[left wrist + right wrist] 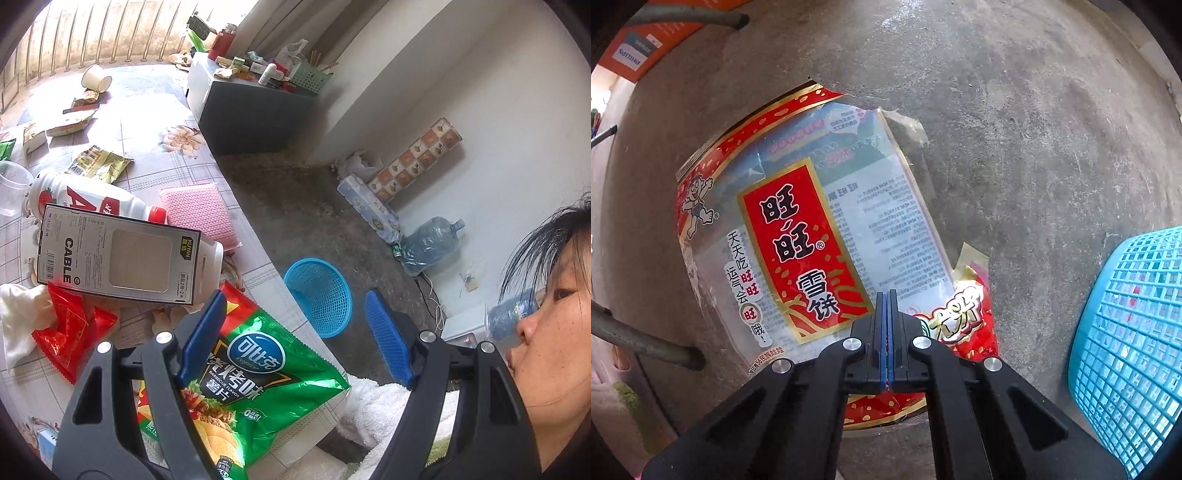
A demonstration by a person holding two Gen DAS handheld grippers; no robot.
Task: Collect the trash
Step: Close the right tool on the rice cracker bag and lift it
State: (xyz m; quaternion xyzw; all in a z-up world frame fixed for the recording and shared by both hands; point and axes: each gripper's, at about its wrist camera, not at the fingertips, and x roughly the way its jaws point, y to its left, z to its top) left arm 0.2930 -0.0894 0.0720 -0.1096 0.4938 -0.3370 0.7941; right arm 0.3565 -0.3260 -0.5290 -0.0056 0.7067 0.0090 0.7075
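Left gripper (295, 328): jaws wide, nothing between them, poised over the near tabletop edge. Beneath it, a green chip bag (255, 384) overhangs that edge. Uncollected on the tabletop: cable box (118, 254), milk bottle (96, 201), red wrapper (72, 332), paper cup (96, 78) toward the far edge. Blue basket (319, 297) stands on the floor just beyond the table edge, open floor around it.

Right gripper (887, 295): jaws closed together, apparently pinching the near edge of a rice-cracker bag (798, 225) lying flat on the concrete floor (1015, 129). The basket wall rises close to the right; table legs (646, 343) crowd the left. Judged early: most trash remains.
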